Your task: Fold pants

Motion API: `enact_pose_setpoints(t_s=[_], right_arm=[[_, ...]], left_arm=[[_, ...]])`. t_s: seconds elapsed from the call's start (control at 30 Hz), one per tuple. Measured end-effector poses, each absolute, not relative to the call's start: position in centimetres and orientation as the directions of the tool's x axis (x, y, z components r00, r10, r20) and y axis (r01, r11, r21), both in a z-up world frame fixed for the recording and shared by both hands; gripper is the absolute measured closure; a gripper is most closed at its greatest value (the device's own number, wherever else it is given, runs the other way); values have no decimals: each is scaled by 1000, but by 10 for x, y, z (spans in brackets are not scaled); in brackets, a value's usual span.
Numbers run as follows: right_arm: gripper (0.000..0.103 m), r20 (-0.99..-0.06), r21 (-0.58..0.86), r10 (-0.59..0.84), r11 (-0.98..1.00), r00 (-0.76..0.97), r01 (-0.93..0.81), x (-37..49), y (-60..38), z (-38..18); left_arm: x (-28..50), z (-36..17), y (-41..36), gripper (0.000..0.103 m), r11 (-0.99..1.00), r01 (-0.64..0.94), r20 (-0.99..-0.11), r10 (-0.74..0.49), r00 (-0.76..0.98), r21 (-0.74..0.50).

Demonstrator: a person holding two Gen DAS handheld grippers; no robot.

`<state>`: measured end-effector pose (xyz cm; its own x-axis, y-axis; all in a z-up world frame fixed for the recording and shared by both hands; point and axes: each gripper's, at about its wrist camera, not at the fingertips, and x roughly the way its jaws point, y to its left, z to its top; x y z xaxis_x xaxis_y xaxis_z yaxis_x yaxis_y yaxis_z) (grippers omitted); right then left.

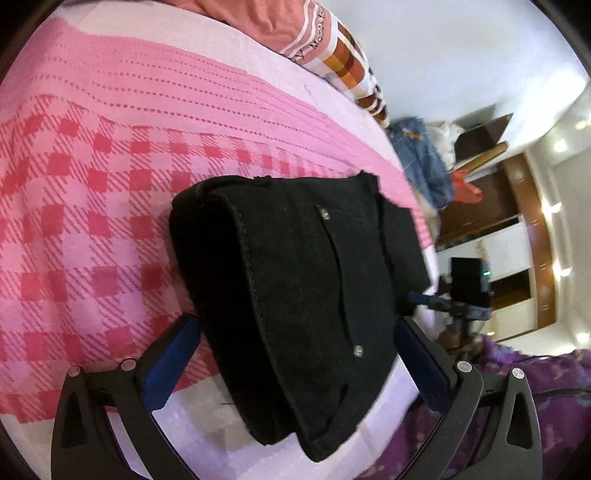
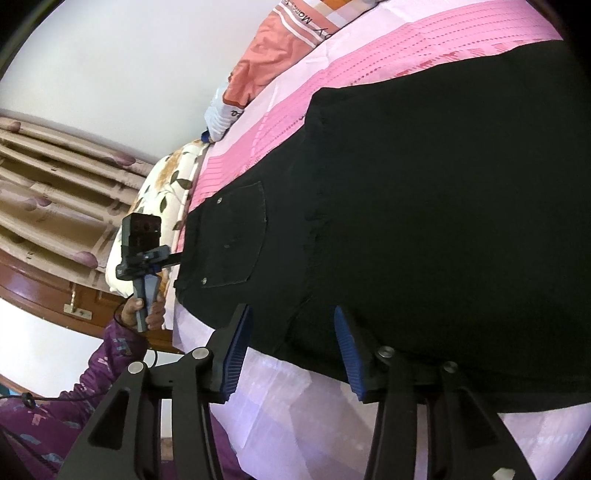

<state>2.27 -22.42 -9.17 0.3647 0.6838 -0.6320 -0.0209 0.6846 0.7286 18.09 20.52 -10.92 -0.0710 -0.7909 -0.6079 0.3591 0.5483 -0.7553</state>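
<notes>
Your left gripper (image 1: 295, 354) stands spread as wide as it goes. The folded black pants (image 1: 295, 288) lie between its two blue pads (image 1: 170, 365), but the pads do not press on the cloth; there is a gap on each side. Nothing is pinched there.

Your right gripper (image 2: 291, 350) is about half open. Its blue pads (image 2: 236, 354) stand on either side of the near edge of the pants (image 2: 424, 221), and the cloth fills the space between the tips. I cannot tell if the pads touch the fabric, but they do not squeeze it.

The pants are folded into a thick, compact bundle with several layers, lying on the pink checked bedsheet (image 1: 92, 206) near the edge of the bed. From the left wrist view you see a stitched seam running along the top and two small metal rivets (image 1: 325, 213). From the right wrist view a back pocket (image 2: 232, 236) faces up at the left end of the bundle.

Far across the bed lies a salmon-coloured pillow (image 1: 266, 18). In the right wrist view your left hand (image 2: 147, 310) grips the handle of the other tool, with a purple patterned sleeve (image 2: 107, 354) below it.
</notes>
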Motion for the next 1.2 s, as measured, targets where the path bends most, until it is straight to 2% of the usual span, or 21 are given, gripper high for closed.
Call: enact_pose_setpoints(t_s=[0.1, 0.23, 0.5, 0.63, 0.77, 0.93, 1.2], right_arm=[[53, -643, 719, 672, 695, 368, -14, 22, -221, -90], [47, -657, 705, 659, 709, 366, -11, 23, -217, -88], [28, -683, 677, 633, 736, 365, -10, 24, -206, -84], [24, -696, 662, 621, 749, 362, -12, 25, -203, -82], [22, -702, 658, 613, 753, 362, -2, 26, -202, -80], [19, -706, 652, 608, 758, 362, -3, 28, -199, -79], [16, -698, 658, 613, 753, 369, -5, 28, -198, -79]], left_arm=[[186, -112, 209, 0, 490, 317, -551, -823, -137, -812], [183, -111, 202, 0, 443, 334, -522, -829, -202, -832], [190, -111, 207, 0, 325, 297, -394, -894, -213, -898], [195, -114, 214, 0, 267, 261, -322, -927, -194, -928], [190, -112, 208, 0, 321, 276, -370, -916, -151, -906], [181, -111, 195, 0, 451, 365, -533, -829, -167, -815], [181, -113, 183, 0, 440, 383, -548, -802, -240, -812]])
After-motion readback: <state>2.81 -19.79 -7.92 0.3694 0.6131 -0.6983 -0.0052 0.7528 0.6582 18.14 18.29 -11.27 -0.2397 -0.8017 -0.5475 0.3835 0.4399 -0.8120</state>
